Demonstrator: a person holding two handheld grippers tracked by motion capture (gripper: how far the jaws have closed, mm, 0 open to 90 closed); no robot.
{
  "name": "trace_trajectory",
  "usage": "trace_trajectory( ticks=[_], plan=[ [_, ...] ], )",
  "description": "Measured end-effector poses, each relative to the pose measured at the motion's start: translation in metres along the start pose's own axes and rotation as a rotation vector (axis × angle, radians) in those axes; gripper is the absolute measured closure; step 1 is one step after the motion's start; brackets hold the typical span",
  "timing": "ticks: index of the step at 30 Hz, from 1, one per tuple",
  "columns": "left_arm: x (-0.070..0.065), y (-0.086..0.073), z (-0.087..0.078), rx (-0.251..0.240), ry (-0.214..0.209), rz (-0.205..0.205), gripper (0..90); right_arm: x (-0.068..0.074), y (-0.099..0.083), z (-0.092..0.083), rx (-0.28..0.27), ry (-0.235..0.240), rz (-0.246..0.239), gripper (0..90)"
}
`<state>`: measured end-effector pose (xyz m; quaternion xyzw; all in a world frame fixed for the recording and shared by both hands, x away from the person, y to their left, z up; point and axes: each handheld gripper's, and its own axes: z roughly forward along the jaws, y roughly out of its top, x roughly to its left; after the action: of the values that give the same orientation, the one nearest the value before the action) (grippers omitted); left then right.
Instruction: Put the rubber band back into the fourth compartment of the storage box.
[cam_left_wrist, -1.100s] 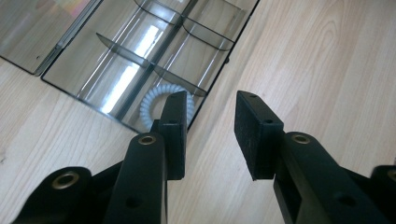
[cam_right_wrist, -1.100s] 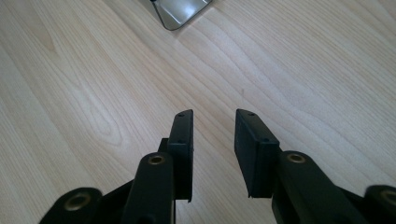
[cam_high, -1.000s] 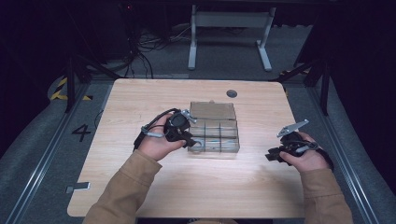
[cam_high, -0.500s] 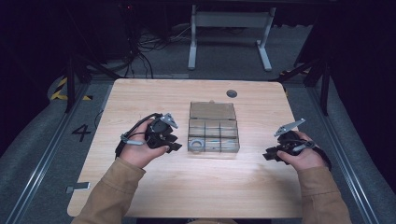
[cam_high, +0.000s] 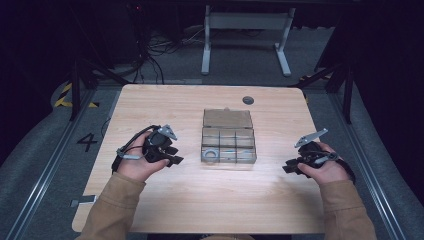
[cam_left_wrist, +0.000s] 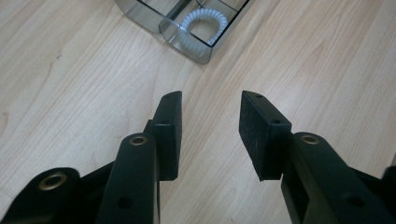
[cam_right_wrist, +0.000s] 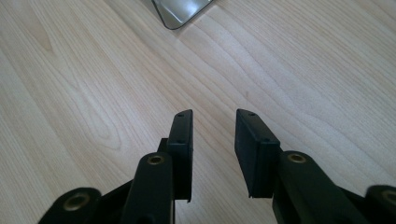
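Lying between 2 empty, parted grippers, the clear compartment box (cam_high: 228, 136) is approached soonest by the left gripper (cam_high: 172, 159); the right gripper (cam_high: 290, 167) is held farther off.

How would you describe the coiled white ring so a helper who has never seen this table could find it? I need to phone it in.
On the wooden table, look at the clear compartment box in the middle, lid open. The white coiled ring lies in the near corner compartment on the left gripper's side. It is a pale springy loop, unlike the small items in the neighbouring compartments, too small to identify.
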<state>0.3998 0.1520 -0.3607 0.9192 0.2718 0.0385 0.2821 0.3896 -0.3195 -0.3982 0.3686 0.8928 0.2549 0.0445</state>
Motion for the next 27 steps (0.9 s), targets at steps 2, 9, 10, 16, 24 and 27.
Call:
trace_trajectory(
  ticks=[2,9,10,16,24,27],
  plan=[
    [0.002,-0.003,0.001,0.011,0.009,0.004,60.1,0.0,-0.001,0.0,-0.001,-0.002,0.003,68.6],
    [0.012,-0.027,0.005,0.036,0.04,-0.049,55.5,0.0,-0.003,-0.001,-0.007,-0.006,0.004,68.4],
    [0.013,-0.03,0.006,0.035,0.038,-0.055,55.1,0.0,-0.003,0.0,-0.006,-0.007,0.002,68.1],
    [0.018,-0.046,0.017,0.056,0.005,-0.067,54.3,0.0,-0.003,0.004,0.005,-0.015,-0.001,67.5],
    [0.023,-0.064,0.022,0.031,-0.005,-0.083,53.8,-0.003,-0.004,0.008,0.008,-0.01,0.003,67.2],
    [0.024,-0.073,0.024,0.016,-0.007,-0.081,51.9,-0.004,-0.004,0.01,0.013,-0.019,0.003,66.4]
  ],
)
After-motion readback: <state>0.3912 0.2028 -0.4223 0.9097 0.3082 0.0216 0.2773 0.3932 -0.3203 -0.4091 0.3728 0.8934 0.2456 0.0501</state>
